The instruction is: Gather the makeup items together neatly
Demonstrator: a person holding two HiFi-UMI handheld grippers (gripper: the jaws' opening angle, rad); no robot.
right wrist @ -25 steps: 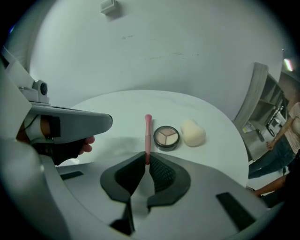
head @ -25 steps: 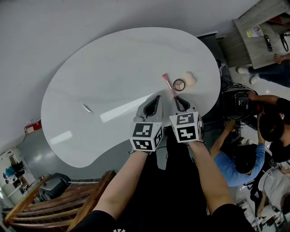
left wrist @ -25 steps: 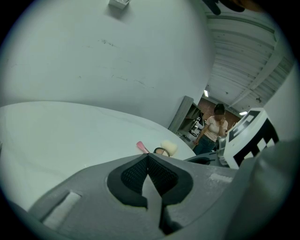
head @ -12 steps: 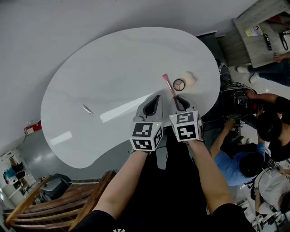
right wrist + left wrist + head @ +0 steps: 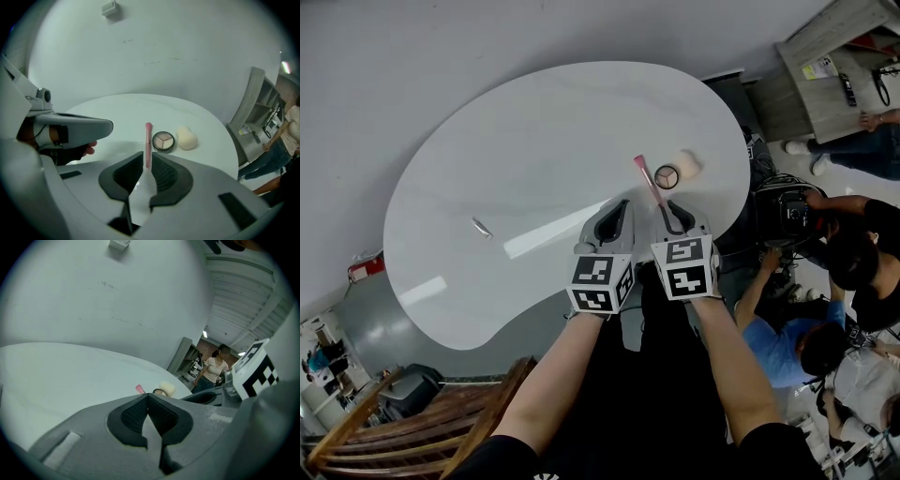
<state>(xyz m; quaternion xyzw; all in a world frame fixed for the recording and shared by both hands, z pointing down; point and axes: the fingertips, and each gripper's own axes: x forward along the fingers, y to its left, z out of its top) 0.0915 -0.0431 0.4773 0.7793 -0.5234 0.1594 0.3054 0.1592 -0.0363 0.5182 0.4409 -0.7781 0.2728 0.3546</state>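
A pink makeup brush (image 5: 649, 180) lies on the white table (image 5: 534, 141), beside a round eyeshadow compact (image 5: 667, 176) and a cream sponge (image 5: 689, 164). A small silver item (image 5: 482, 228) lies alone far to the left. My right gripper (image 5: 671, 206) is at the brush's near end. Its jaws have just been opening, and the brush (image 5: 148, 140) handle lies loose between them, in line with the compact (image 5: 164, 140) and sponge (image 5: 187, 138). My left gripper (image 5: 623, 202) hovers beside it, shut on nothing (image 5: 148, 398).
The table's near edge runs just under both grippers. People and gear crowd the floor at the right (image 5: 825, 281). A wooden chair (image 5: 441, 412) stands at the lower left, a wooden desk (image 5: 834, 75) at the upper right. A person (image 5: 213, 369) stands beyond the table.
Both arms and the makeup items stay where they were. Only the head camera has shifted a little.
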